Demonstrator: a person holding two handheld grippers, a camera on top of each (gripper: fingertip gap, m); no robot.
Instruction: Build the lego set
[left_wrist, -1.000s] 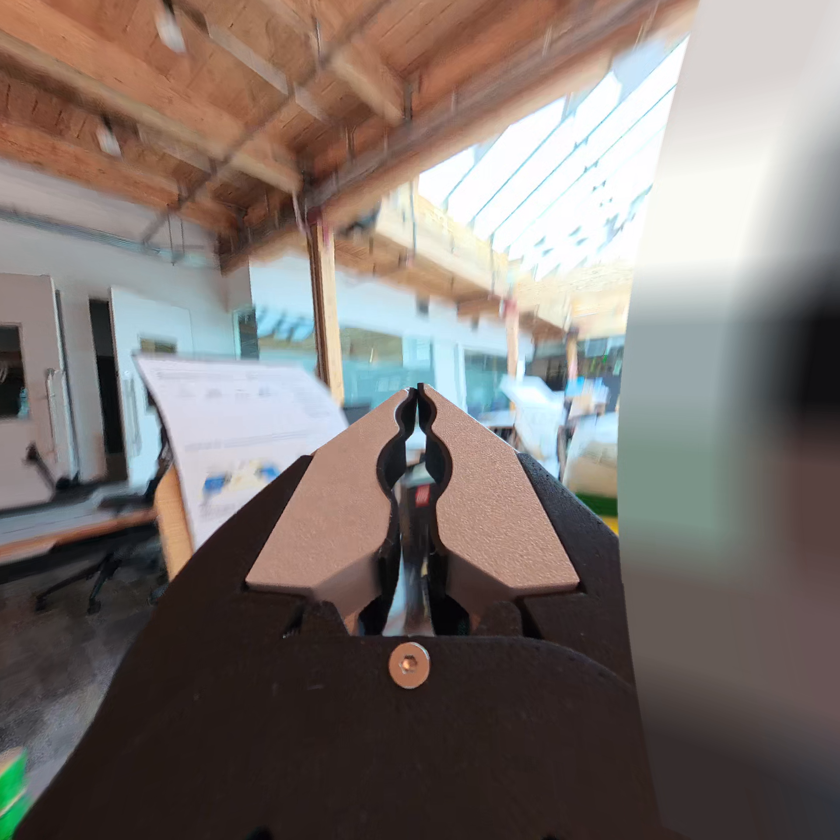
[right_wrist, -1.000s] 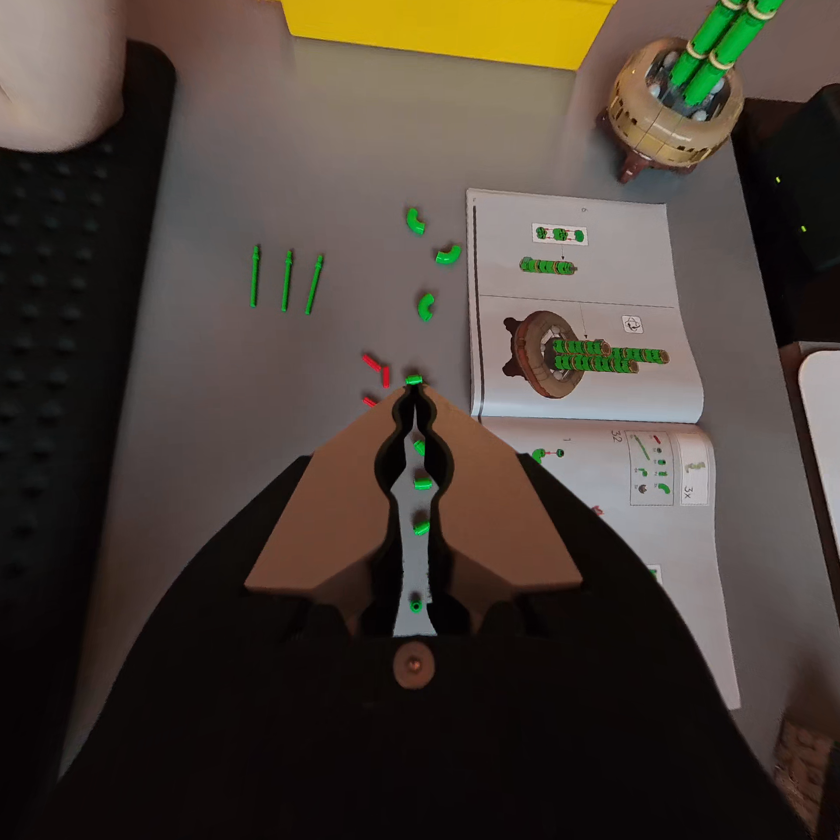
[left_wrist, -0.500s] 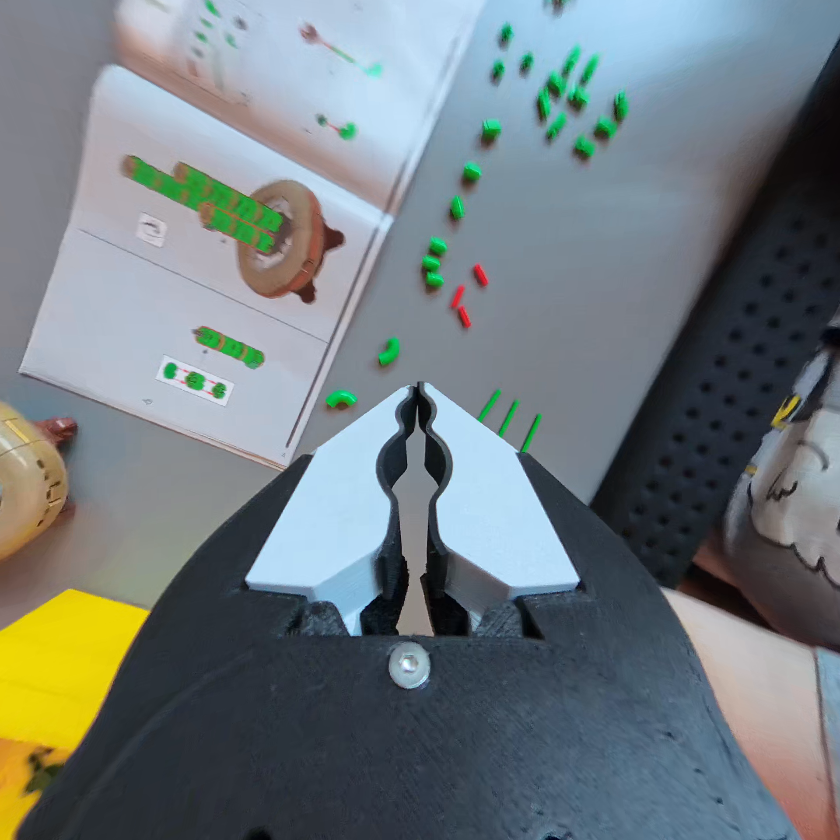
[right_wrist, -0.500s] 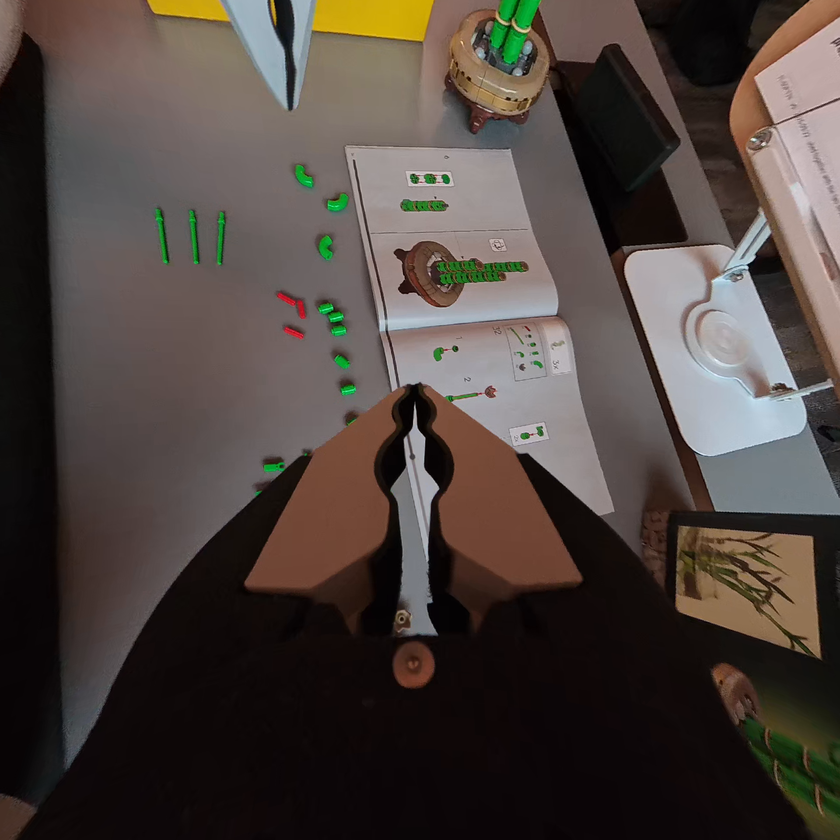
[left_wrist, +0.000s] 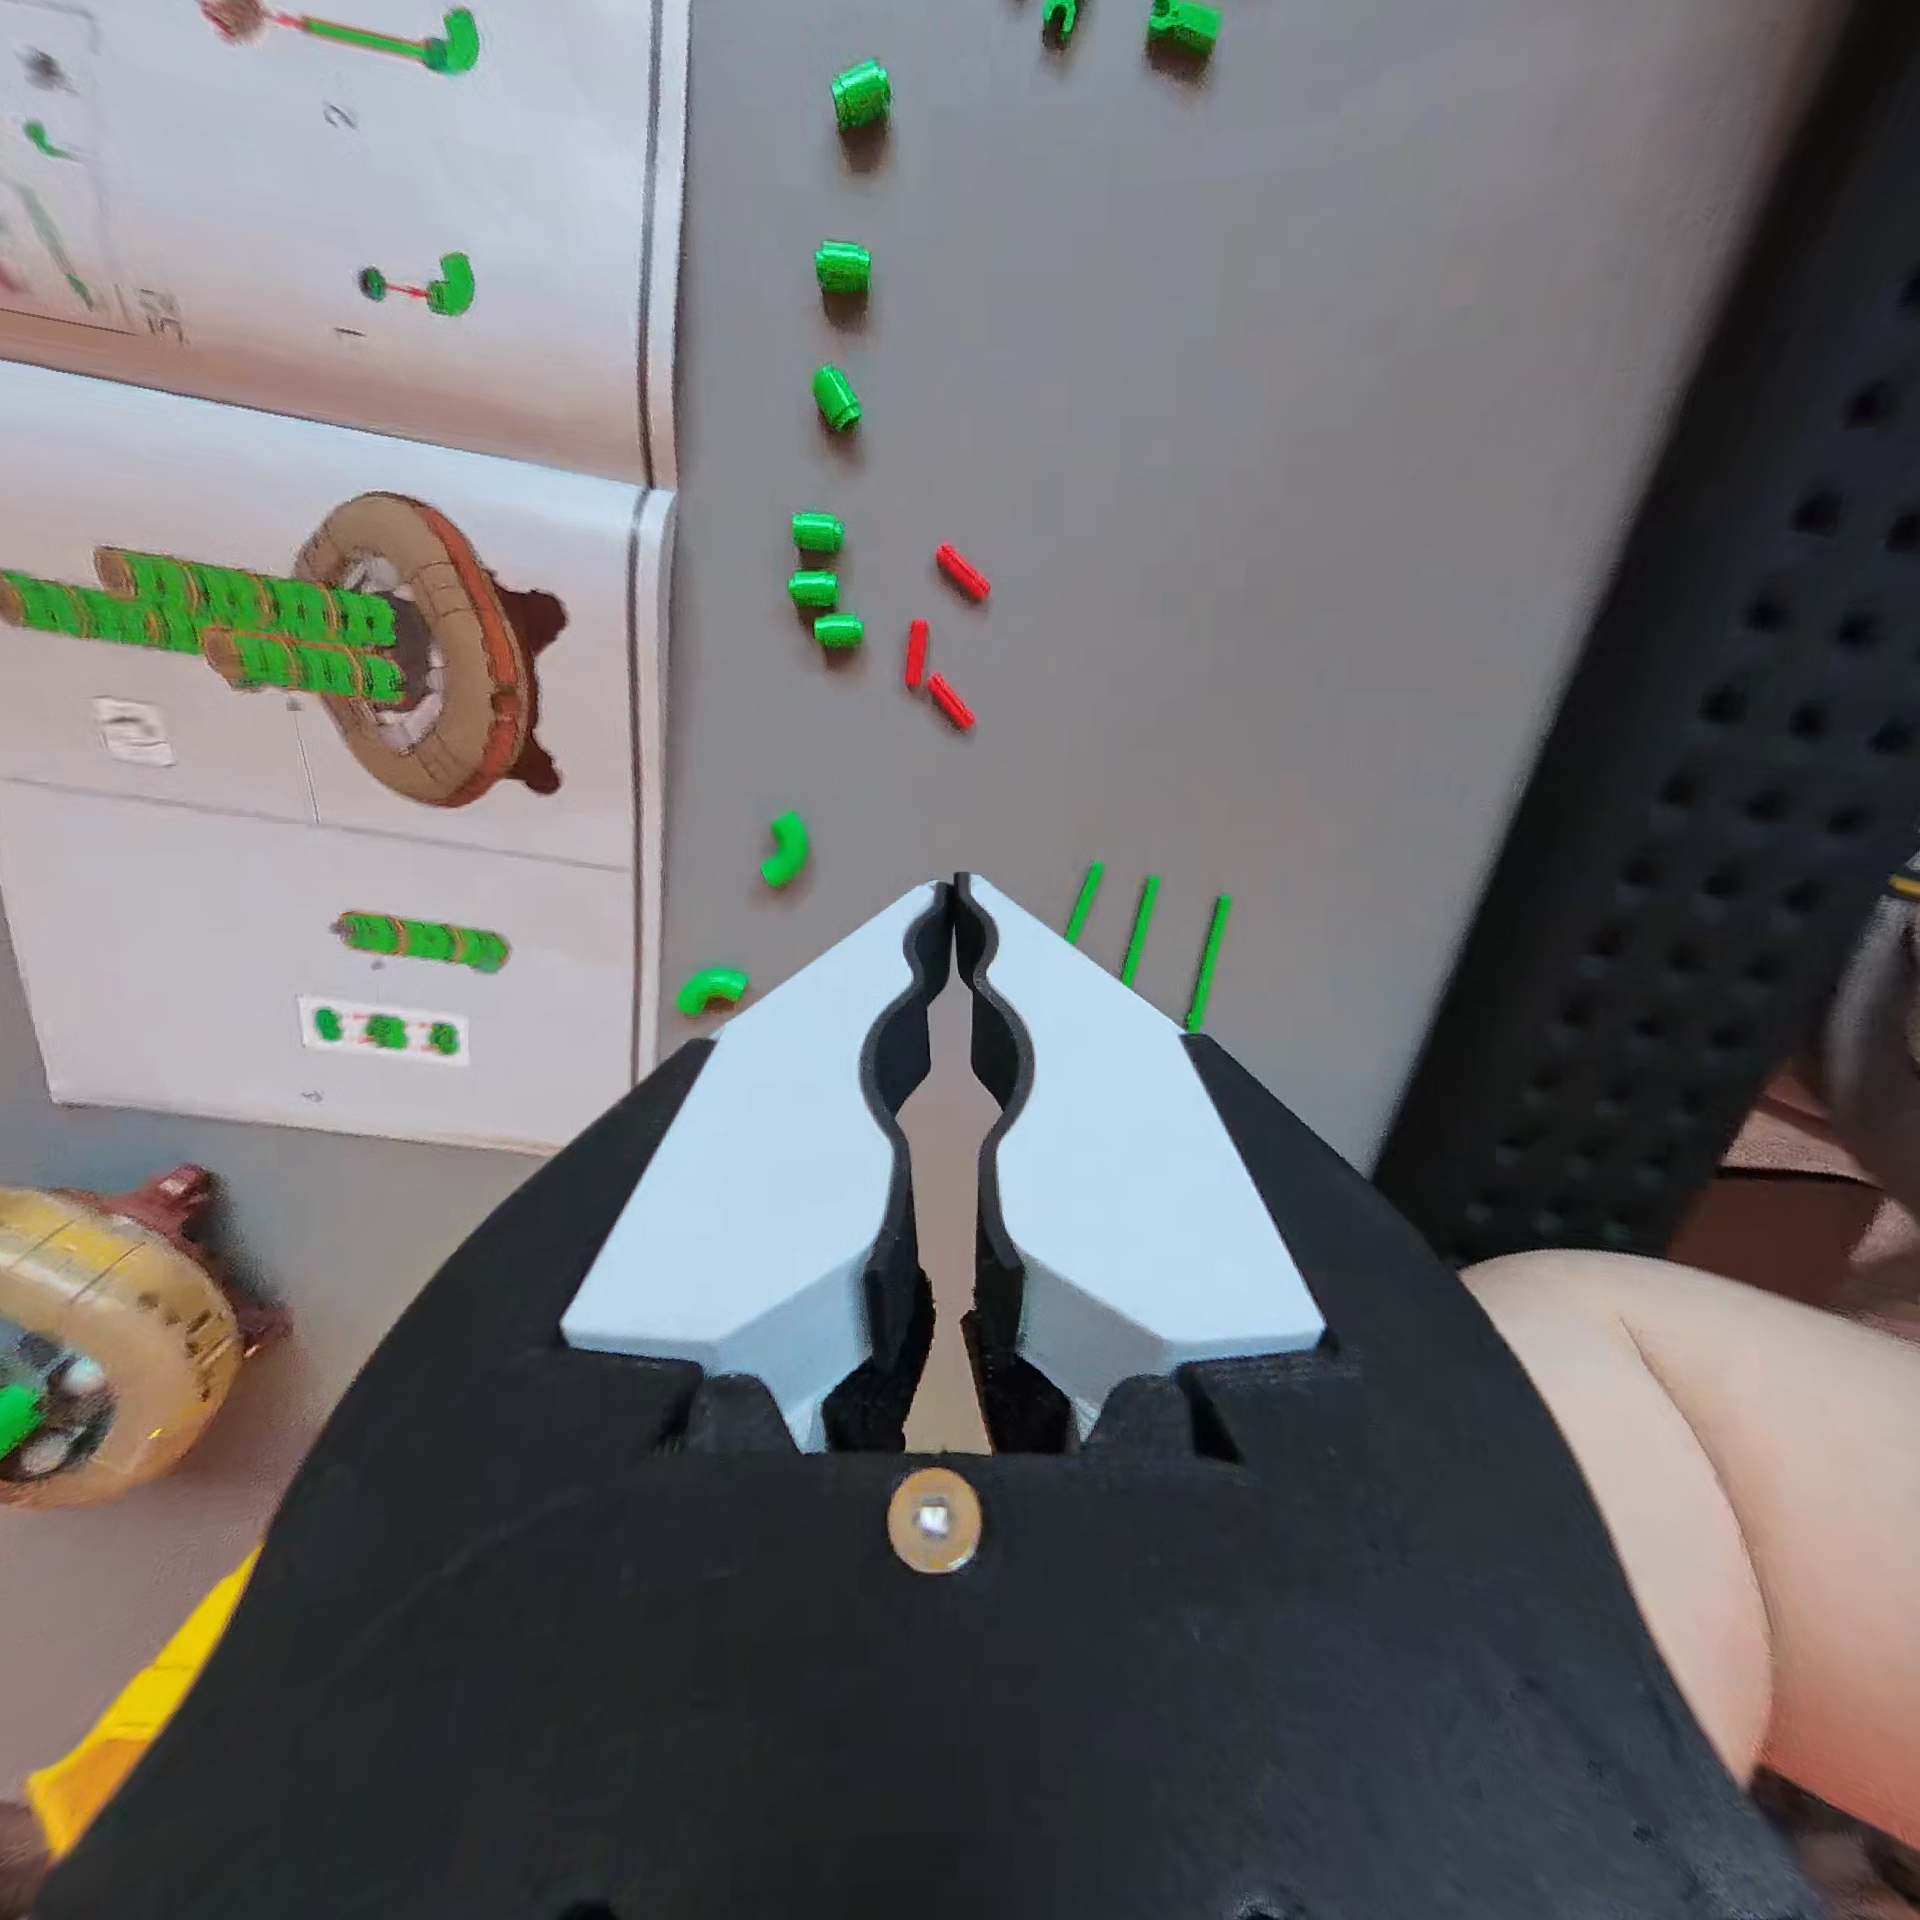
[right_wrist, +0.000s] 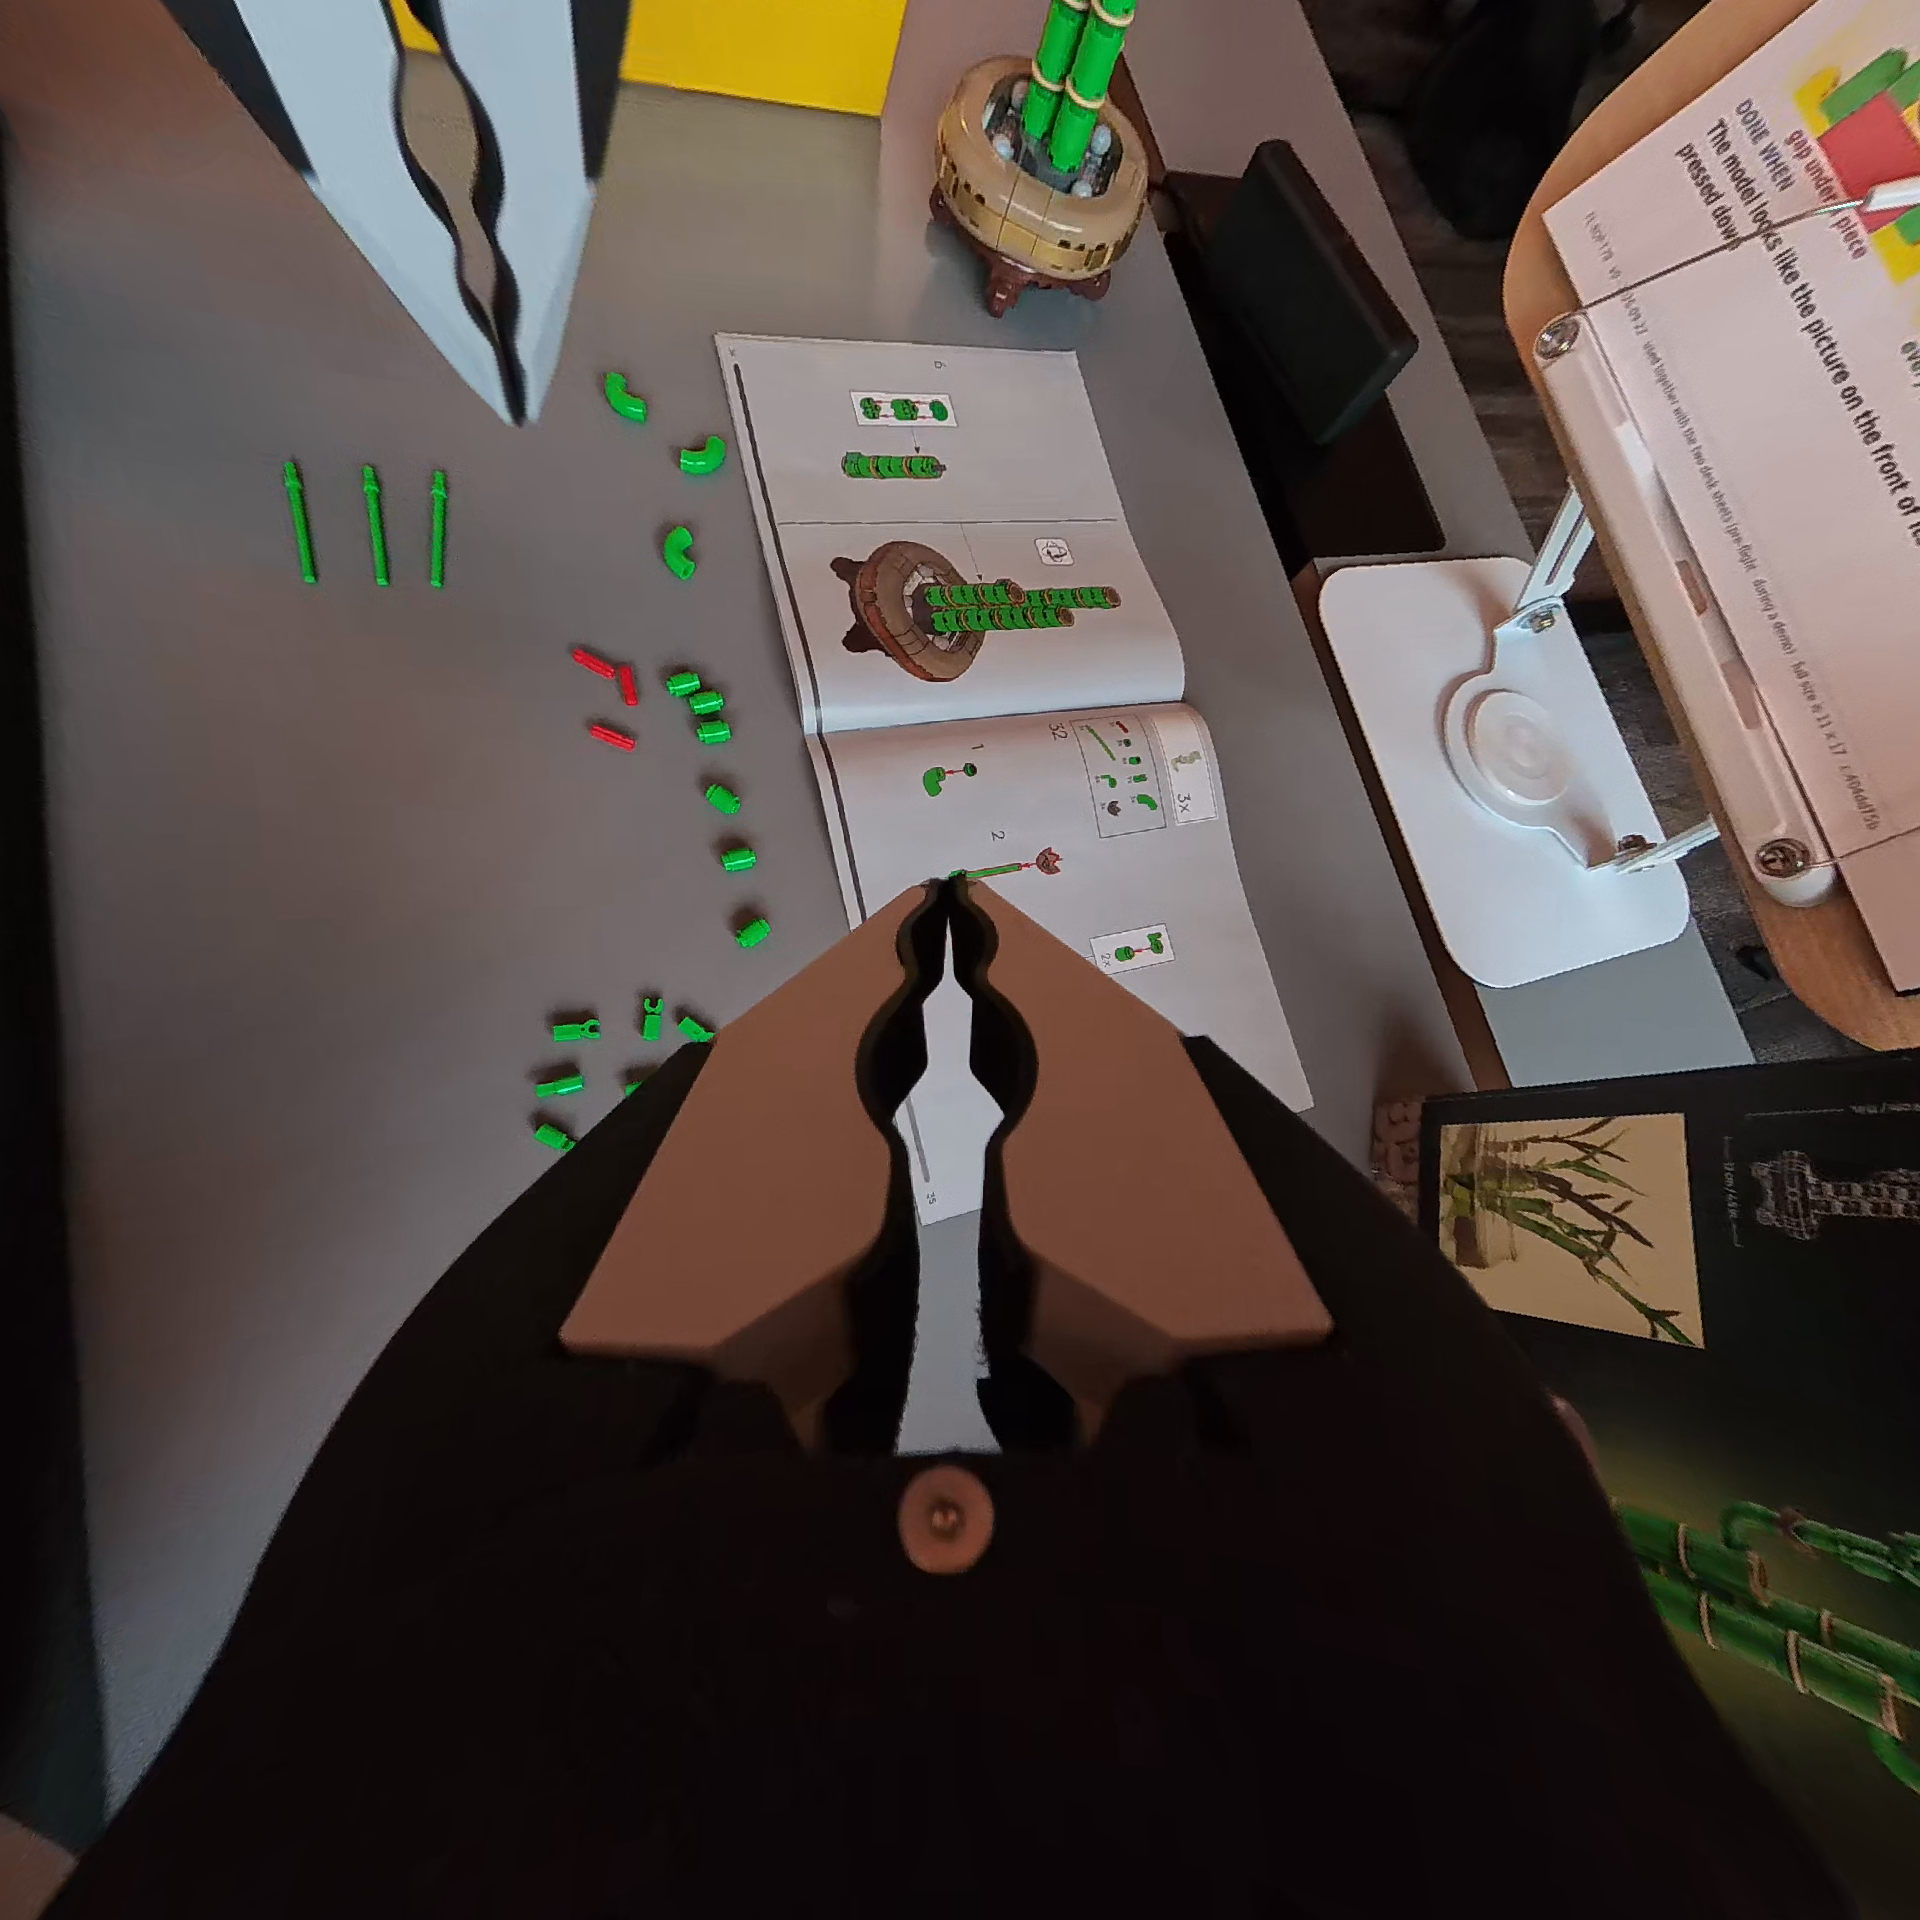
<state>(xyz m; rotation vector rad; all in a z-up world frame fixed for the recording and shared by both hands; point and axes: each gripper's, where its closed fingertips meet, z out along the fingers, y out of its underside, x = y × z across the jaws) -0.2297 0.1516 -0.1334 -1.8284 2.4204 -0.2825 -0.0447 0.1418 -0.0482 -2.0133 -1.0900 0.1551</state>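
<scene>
Loose pieces lie on a grey table (right_wrist: 260, 831): three long green rods (right_wrist: 371, 525), three red pins (right_wrist: 611, 691), three green elbows (right_wrist: 681, 549), a line of small green cylinders (right_wrist: 722, 798) and several green clips (right_wrist: 574, 1081). An open instruction booklet (right_wrist: 987, 665) lies to their right. The tan pot with green stalks (right_wrist: 1044, 177) stands at the far edge. My left gripper (left_wrist: 957, 883), blue-grey, is shut and empty, above the table near the rods (left_wrist: 1141, 940); it also shows in the right wrist view (right_wrist: 516, 410). My right gripper (right_wrist: 948, 881), brown, is shut and empty over the booklet's near page.
A yellow box (right_wrist: 769, 52) sits at the far edge. A black studded mat (left_wrist: 1714, 727) borders the table. A white stand base (right_wrist: 1496, 758) with a paper sheet (right_wrist: 1745, 436), a black block (right_wrist: 1309, 291) and the set's dark box (right_wrist: 1683, 1403) are on the right. A person's arm (left_wrist: 1683, 1507) shows. The grippers' ends are close to 20 cm from one another.
My left gripper swung down from facing the room to over the table and closed in on the pieces. My right gripper pulled back and up, widening its view. Both stayed shut.
</scene>
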